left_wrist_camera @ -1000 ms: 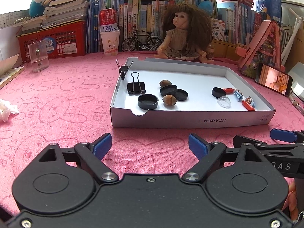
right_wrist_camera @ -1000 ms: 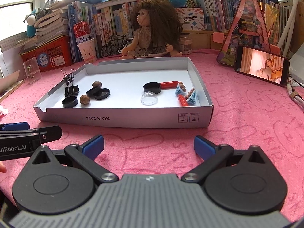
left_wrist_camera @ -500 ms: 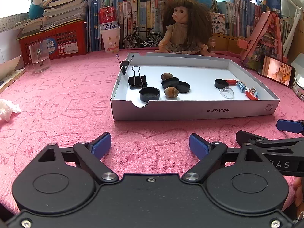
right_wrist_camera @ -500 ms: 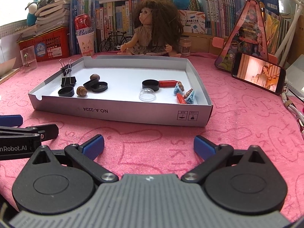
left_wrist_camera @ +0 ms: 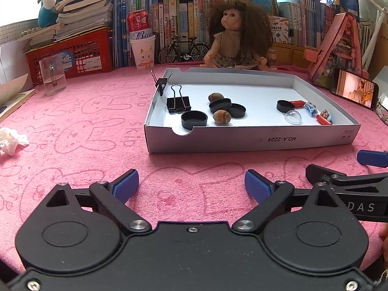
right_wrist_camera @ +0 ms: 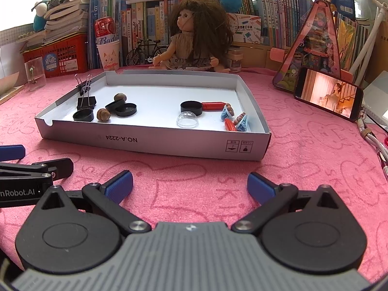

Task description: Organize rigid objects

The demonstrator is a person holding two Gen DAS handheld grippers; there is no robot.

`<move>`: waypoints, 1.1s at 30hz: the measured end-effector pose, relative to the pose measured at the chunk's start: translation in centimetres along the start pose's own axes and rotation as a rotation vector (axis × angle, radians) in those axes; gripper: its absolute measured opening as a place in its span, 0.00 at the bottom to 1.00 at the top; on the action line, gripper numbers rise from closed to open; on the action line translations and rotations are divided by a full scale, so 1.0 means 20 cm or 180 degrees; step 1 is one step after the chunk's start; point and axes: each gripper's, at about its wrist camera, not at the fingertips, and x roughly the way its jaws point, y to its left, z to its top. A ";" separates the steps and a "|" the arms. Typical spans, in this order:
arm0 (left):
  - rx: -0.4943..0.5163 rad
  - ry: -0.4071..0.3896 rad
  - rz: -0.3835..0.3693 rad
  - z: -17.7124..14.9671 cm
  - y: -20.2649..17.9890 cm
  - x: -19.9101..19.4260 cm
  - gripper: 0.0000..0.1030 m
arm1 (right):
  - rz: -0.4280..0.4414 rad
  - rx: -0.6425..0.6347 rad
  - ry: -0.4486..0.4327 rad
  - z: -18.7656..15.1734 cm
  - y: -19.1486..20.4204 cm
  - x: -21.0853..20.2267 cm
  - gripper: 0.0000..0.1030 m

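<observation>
Both grippers hover low over the pink bunny-print cloth (left_wrist_camera: 72, 131), side by side. The left gripper (left_wrist_camera: 191, 185) has just been spreading its blue-padded jaws and now stands wide with nothing between them; the right gripper (right_wrist_camera: 190, 185) gapes equally wide and empty. Just ahead of both lies the shallow white cardboard tray (left_wrist_camera: 242, 139), holding black round caps (left_wrist_camera: 194, 120), brown nuts (left_wrist_camera: 222, 117), a black binder clip (left_wrist_camera: 178, 103) and a clear plastic dome (right_wrist_camera: 186, 120).

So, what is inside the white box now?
White box holds binder clips, black caps, two nuts, a clear dome, red and blue pieces. Under the caps stays hidden.
</observation>
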 end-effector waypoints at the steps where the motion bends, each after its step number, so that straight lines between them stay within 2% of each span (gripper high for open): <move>1: -0.0005 0.0002 0.0007 0.00 0.00 0.00 0.94 | 0.0000 0.0001 -0.0002 0.00 0.00 0.00 1.00; 12: 0.0000 0.0005 0.0024 0.00 0.01 0.02 0.99 | -0.0006 -0.0029 0.0019 0.00 0.00 0.00 1.00; 33: -0.0018 -0.0021 0.0052 -0.01 0.01 0.02 1.00 | -0.0002 0.0005 0.0011 0.00 -0.02 0.00 1.00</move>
